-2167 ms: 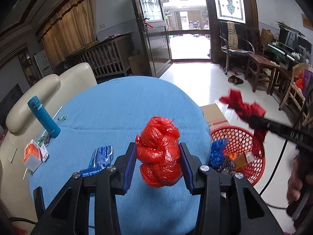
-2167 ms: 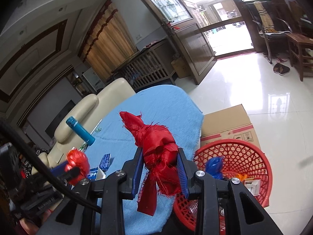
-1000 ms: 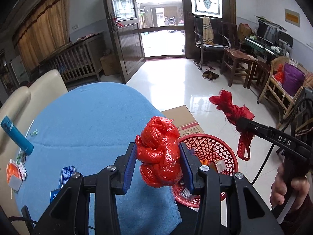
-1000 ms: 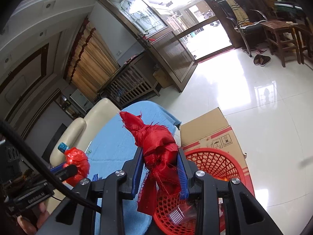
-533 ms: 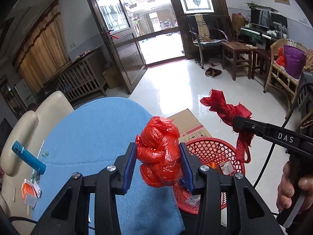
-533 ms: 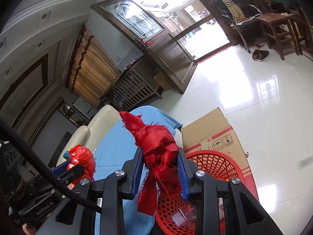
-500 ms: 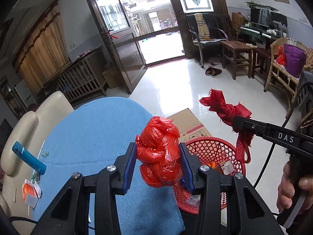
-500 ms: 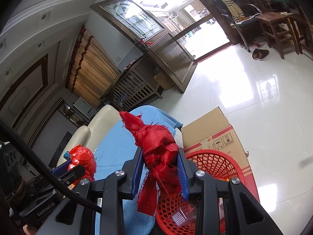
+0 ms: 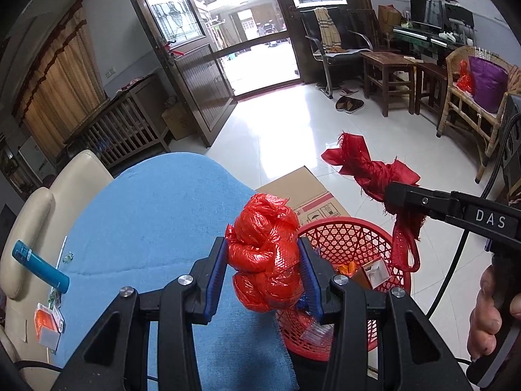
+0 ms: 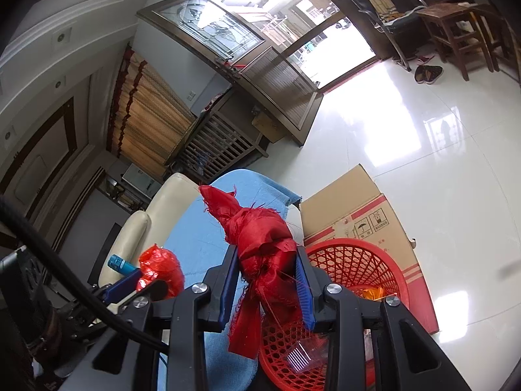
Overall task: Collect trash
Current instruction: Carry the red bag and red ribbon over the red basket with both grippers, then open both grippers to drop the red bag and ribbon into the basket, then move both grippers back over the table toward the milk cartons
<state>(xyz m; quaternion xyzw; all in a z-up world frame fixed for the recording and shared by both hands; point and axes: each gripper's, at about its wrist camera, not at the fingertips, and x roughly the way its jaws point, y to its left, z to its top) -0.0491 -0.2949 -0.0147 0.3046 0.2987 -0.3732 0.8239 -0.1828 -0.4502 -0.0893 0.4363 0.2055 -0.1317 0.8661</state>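
Note:
My left gripper [image 9: 264,262] is shut on a crumpled red plastic bag [image 9: 264,254] and holds it over the blue table's near edge, just left of the red mesh basket [image 9: 355,238]. My right gripper [image 10: 265,282] is shut on a knotted red cloth [image 10: 263,244] and holds it above the basket [image 10: 358,264]. The cloth [image 9: 374,172] and the right gripper's finger also show in the left wrist view, above the basket's right side. The bag shows in the right wrist view [image 10: 161,268] at lower left. The basket holds several bits of trash.
The table has a blue cloth [image 9: 156,218]. On its left lie a blue bottle [image 9: 39,270] and small orange-and-white packets [image 9: 49,324]. A cardboard box [image 9: 306,192] sits on the floor behind the basket. A cream sofa [image 9: 49,202] stands left of the table. Chairs and stools stand at the far right.
Both grippers have shifted slightly toward the basket with their loads. The basket now sits closer under the bag and the cloth. Both grips are unchanged.

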